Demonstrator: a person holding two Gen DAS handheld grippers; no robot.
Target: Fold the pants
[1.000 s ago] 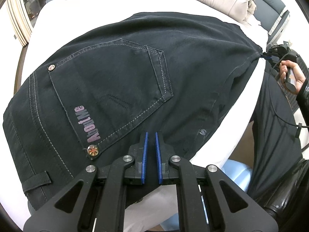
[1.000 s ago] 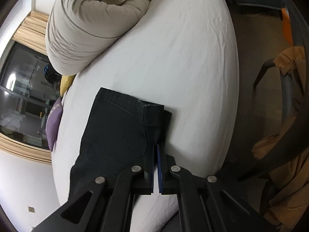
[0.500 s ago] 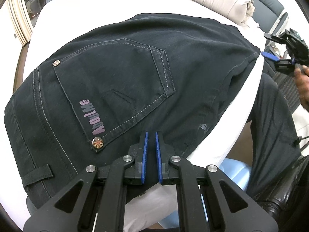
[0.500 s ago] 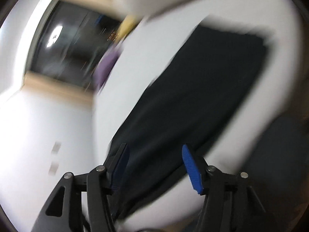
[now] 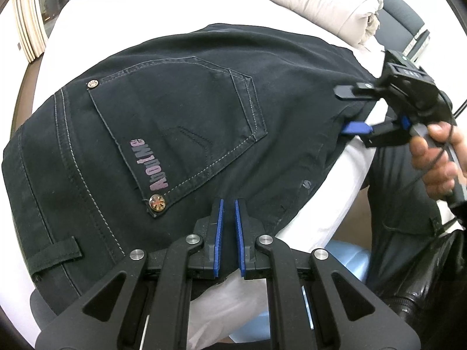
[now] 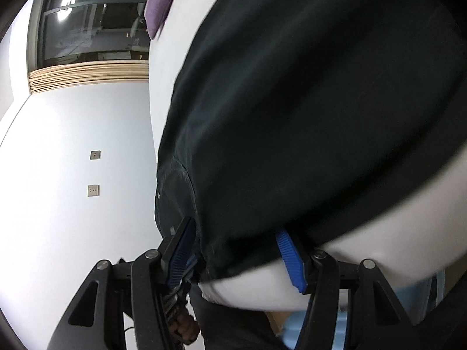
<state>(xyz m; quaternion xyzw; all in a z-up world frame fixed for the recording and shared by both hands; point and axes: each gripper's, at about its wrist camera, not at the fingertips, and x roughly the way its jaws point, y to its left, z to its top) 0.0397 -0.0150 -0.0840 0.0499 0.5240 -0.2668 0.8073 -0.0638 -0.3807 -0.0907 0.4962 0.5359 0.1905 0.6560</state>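
Right gripper (image 6: 236, 250) newly spread wide astride black denim pants (image 5: 181, 122); left gripper (image 5: 227, 233) clenching their edge.

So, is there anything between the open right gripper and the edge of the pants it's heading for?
Nothing visible. The right gripper is open, its jaws straddling the near edge of the black pants on the white bed, with no other object in the gap. The left gripper is shut on the pants further along.
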